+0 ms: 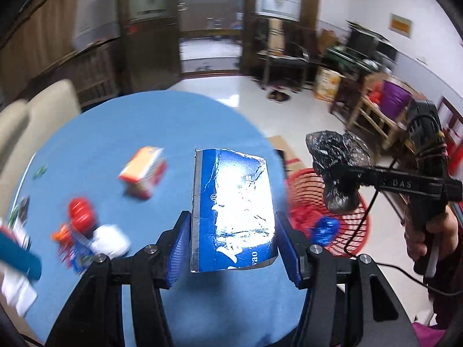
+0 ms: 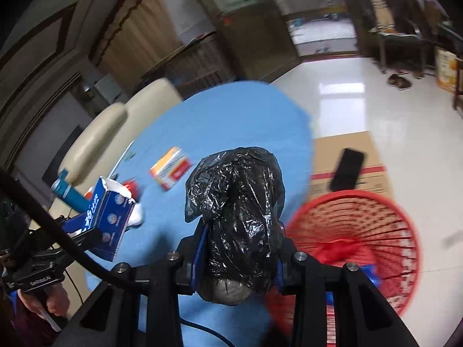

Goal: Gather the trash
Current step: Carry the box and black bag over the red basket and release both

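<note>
1. The left gripper holds a torn blue-and-white cardboard box upright between its blue-padded fingers, above the near edge of the round blue surface.
2. The right gripper has its fingers closed on a crumpled black plastic bag; the bag bulges above and below the fingers.
3. In the left wrist view the same black bag hangs off the right of the surface, above the far rim of the red wire basket that stands on the floor.
4. Red and blue scraps lie inside the basket.
5. On the surface, left of the blue box, lie an orange-and-white small carton, a red cap-like item and a white crumpled wad; all are blurred.
6. A flat brown cardboard sheet lies on the floor just beyond the basket.
</note>
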`<state>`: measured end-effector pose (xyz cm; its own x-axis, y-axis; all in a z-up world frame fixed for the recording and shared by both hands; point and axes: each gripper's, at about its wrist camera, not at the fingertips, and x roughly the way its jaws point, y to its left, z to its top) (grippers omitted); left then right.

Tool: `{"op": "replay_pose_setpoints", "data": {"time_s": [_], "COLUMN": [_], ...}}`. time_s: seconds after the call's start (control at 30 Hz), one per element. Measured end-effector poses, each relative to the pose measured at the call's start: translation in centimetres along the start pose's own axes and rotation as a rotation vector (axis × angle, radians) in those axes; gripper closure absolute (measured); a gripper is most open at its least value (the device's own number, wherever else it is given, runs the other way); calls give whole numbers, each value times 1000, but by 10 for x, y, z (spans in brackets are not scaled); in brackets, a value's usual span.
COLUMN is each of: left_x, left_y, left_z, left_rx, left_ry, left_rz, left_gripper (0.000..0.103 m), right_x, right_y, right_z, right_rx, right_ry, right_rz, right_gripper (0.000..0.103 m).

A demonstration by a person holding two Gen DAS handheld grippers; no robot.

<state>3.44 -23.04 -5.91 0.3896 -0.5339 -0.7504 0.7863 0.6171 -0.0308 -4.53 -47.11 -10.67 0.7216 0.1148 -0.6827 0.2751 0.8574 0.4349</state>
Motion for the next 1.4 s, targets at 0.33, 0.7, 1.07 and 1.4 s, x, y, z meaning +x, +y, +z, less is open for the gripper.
{"op": "replay_pose_setpoints", "data": {"time_s": [0.33, 0.7, 1.07, 1.4], "left_x": [56, 98, 56, -10], "left_y": [-84, -113, -44, 87], "left_z": [29, 26, -5, -72], "left_rx": [156, 160, 37, -244], "left_ry": [104, 218, 139, 46], "left_rz": [-133, -179, -107, 113], "left_gripper": [44, 39, 36, 35], "right_x": [-33, -31, -17, 30], "right_y": [-90, -142, -119, -34], "right_z": [-2, -24, -15, -11], "right_rx": [145, 293, 262, 101], "right_ry": [-23, 38, 41, 137], "right_rz": [-73, -67, -41, 10], "right_gripper": [63, 46, 46, 46]}}
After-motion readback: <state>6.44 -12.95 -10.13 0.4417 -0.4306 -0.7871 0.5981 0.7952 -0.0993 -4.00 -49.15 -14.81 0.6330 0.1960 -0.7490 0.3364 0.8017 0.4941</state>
